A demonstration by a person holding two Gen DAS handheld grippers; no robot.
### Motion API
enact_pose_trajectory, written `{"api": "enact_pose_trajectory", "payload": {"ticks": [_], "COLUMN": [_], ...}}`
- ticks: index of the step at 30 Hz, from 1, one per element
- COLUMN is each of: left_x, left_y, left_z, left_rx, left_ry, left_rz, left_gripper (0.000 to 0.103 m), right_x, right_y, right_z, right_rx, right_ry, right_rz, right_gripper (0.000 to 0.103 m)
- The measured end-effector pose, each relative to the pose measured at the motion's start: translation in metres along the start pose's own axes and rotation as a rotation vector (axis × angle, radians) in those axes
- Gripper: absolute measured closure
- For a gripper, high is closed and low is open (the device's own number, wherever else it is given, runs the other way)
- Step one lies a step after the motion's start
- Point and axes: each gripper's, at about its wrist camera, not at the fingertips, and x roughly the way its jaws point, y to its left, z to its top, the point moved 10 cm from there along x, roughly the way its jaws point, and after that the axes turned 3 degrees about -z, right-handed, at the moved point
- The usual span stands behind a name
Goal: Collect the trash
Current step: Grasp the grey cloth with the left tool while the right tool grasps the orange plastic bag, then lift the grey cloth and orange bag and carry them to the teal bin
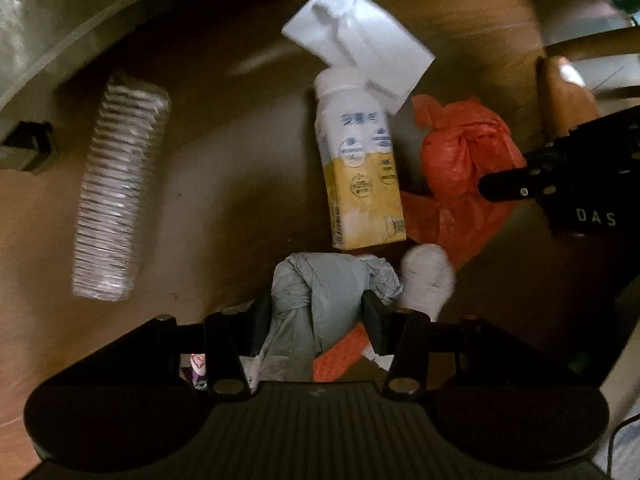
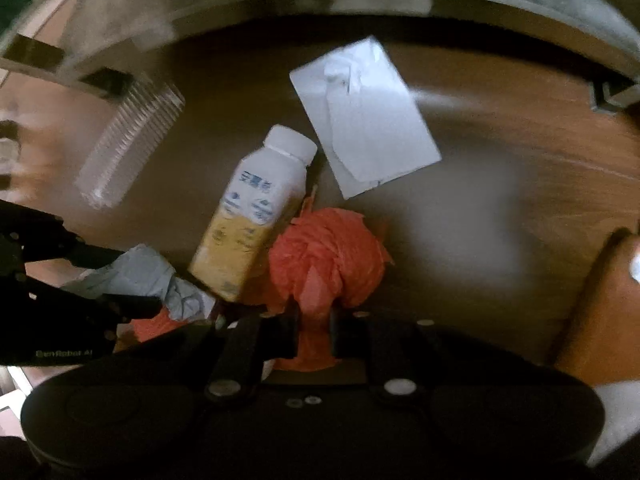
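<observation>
1. You have two pieces of trash in hand, and nothing shows where they are to go: no bin or bag for collecting is visible in either view, so by my reading the task is at an early stage.
2. Your left gripper (image 1: 316,316) pinches the knotted grey bag (image 1: 316,292) between its jaws; the plastic bunches up between the fingers and the bag sits low in the left wrist view, close to the camera.
3. Your right gripper (image 2: 314,330) has its jaws drawn close on a twisted neck of the orange bag (image 2: 328,256), whose crumpled bulk lies just beyond the fingertips, touching the bottle.
4. Left on the brown floor (image 1: 224,184): the white and yellow drink bottle (image 1: 360,168) lying on its side between the two bags, the flat white packet (image 1: 356,48) at its cap end and overlapping it, and the clear stack of plastic cups (image 1: 120,188) well apart to the left. A white wad (image 1: 428,280) lies just beside the grey bag.
5. Both grippers point steeply down at the floor, side by side and near each other, the right one reaching in from the right edge of the left wrist view.
6. Whether either bag is off the floor, I cannot tell; blur smears both pictures.
</observation>
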Motion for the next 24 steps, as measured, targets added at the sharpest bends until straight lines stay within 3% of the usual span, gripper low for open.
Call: {"api": "enact_pose_trajectory", "payload": {"ticks": [4,12,24], "left_x": [-0.035,-0.122,-0.285], "left_y": [-0.011,-0.051,-0.158], "left_z": [-0.002,-0.001,-0.022], "left_rx": [0.020,0.018,0.050], "left_ry": [-0.036,-0.150,-0.483], "left_rz": [0.013,0.009,0.011], "left_gripper": [0.056,0.056,0.056], "right_x": [-0.040,-0.158,-0.339], "right_y": [0.000,0.006,0.011], "right_z": [0.002,-0.001,-0.062], "right_rx": [-0.005,-0.030,-0.141], "right_ry": [-0.057,-0.231,-0.491], "right_rz": [-0.015,0.024,0.026], "right_gripper": [0.091,0.091,0.091]}}
